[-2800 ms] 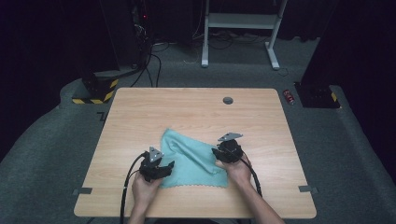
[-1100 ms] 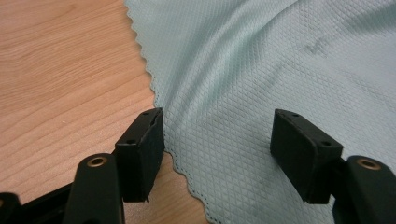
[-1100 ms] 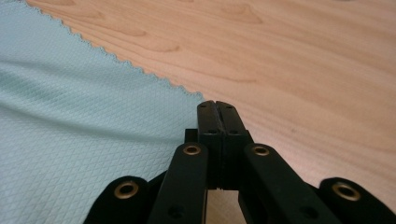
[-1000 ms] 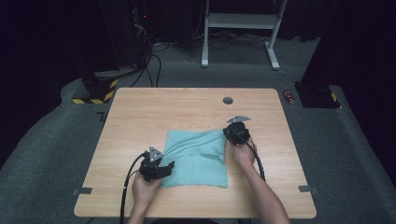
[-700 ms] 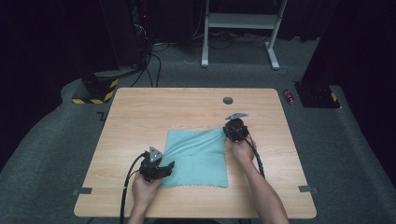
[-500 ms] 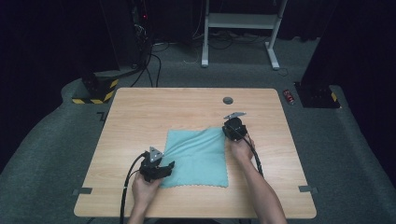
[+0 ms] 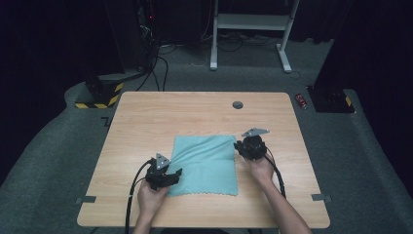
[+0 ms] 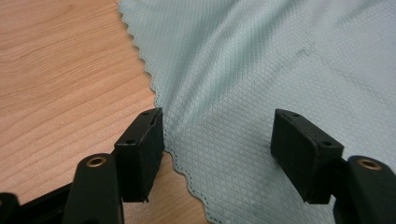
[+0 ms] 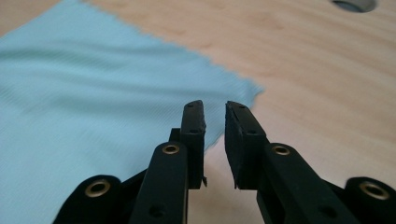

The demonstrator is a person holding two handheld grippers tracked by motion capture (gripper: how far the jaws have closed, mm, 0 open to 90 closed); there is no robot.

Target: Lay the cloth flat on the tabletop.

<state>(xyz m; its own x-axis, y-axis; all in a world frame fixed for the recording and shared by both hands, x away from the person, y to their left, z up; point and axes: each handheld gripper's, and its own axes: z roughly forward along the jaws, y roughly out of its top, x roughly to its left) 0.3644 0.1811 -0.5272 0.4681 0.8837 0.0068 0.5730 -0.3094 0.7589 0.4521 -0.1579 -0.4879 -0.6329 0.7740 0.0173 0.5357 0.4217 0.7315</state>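
Our right claw has just been opening beside the teal cloth (nothing between its jaws); our left claw gapes over the near-left corner. Spread flat on the surface, it next wants a corner pinched.

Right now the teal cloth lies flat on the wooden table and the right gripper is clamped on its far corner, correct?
Not quite. The right gripper holds nothing: its jaws have just been opening, a gap between them, beside the teal cloth, per the right gripper view. The cloth does lie flat on the wooden table.
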